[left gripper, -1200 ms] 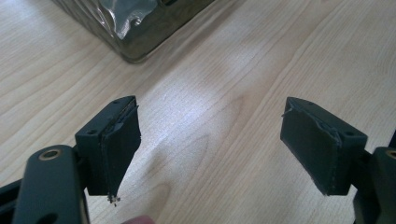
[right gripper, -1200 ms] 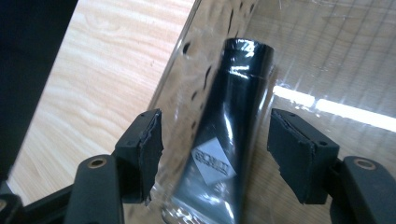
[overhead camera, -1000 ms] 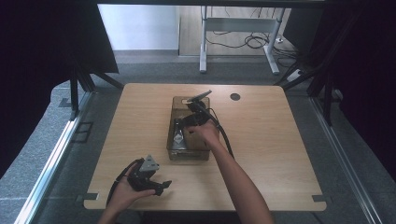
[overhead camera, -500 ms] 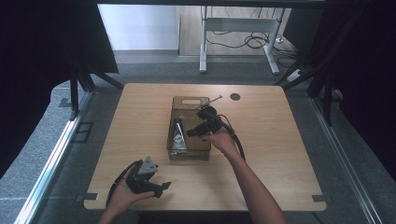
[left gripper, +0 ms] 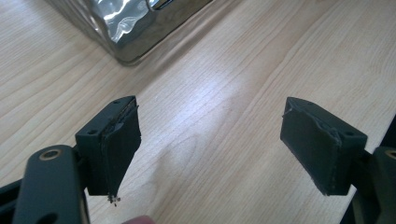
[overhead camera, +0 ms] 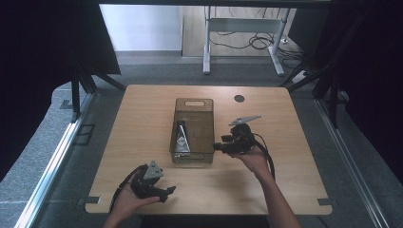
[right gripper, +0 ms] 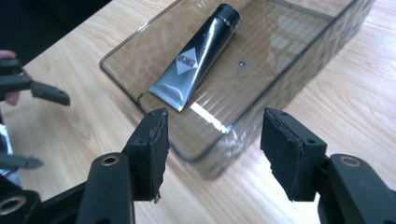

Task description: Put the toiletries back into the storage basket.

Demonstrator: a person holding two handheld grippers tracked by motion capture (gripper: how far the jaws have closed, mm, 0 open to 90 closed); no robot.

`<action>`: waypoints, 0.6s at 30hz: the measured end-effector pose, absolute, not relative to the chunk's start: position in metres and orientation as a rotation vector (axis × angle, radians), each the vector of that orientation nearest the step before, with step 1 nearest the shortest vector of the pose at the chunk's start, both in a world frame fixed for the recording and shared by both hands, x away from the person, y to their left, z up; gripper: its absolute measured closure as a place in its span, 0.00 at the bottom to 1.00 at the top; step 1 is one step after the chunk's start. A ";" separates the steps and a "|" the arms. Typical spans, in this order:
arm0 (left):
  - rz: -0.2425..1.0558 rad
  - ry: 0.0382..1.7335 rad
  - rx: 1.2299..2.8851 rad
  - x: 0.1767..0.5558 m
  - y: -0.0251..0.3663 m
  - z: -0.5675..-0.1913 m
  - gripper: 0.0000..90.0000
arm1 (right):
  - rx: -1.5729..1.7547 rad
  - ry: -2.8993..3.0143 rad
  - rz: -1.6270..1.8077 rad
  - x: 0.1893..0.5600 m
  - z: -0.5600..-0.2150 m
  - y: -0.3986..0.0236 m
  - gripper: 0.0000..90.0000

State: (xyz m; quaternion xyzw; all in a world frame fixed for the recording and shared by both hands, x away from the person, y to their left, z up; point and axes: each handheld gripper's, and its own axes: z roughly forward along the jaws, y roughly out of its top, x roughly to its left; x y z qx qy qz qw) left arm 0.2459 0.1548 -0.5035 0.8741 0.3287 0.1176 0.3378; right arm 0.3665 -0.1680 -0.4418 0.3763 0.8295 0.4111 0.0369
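The small lettering inside the white diamond on the dark metallic tube (right gripper: 198, 56) stays too blurred to read, and the left gripper view's top edge cuts off the clear smoky plastic bin (left gripper: 126, 23).

From my remote station, the one printed marking I can find is on the tube (right gripper: 197, 58) lying inside the clear bin (right gripper: 299, 60). The tube carries a white diamond-shaped label with a line of dark capital letters across its middle. In the right gripper view the lettering is too small and blurred for me to read. In the high view the same label (overhead camera: 181, 141) appears as a pale diamond, likewise illegible.
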 end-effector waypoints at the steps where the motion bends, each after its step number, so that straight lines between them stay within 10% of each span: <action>1: 0.307 0.856 2.278 0.246 0.154 -0.504 0.23 | 1.156 2.538 1.267 0.363 -0.444 -0.173 0.47; 18: 0.336 0.891 2.266 0.250 0.163 -0.504 0.23 | 1.206 2.441 1.320 0.338 -0.482 -0.222 0.45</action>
